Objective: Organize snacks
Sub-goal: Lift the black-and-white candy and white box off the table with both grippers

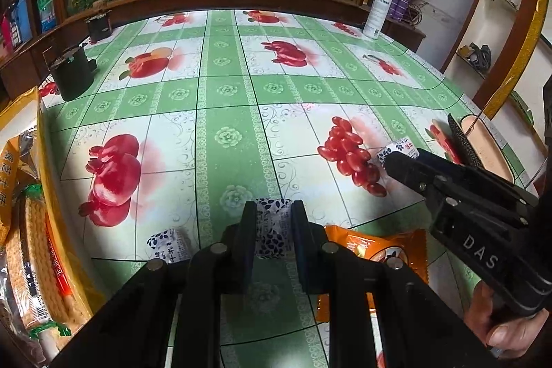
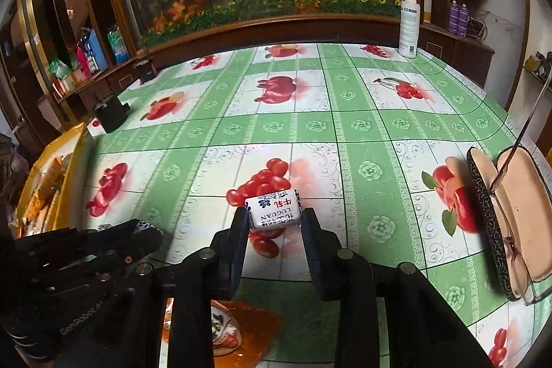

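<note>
Black fingers of the left gripper (image 1: pixel 269 230) are sitting nearest the lens, pinching a white candy with dark petal print (image 1: pixel 272 226) between them, jaws drawn narrow and pads pressing its sides. Just beyond, the right gripper (image 2: pixel 276 223) is straddling a second wrapped candy (image 2: pixel 274 208), which is lying on the table (image 2: pixel 345 126) over the printed red tomatoes; its jaws are standing at a middling width, and I cannot tell whether the pads are already touching the wrapper.

Risk, as I am judging it: the slick wrapper may be squirting out forward if the right jaws are closing off-centre, and the left candy, held only near the fingertips, may be slipping free during a swing.

A third candy (image 1: pixel 169 245) and an orange packet (image 1: pixel 379 250) are lying near the table's front edge, a yellow bag of snacks (image 1: pixel 31 230) is waiting at its left edge, and an open glasses case (image 2: pixel 503 223) is resting by the right edge.
</note>
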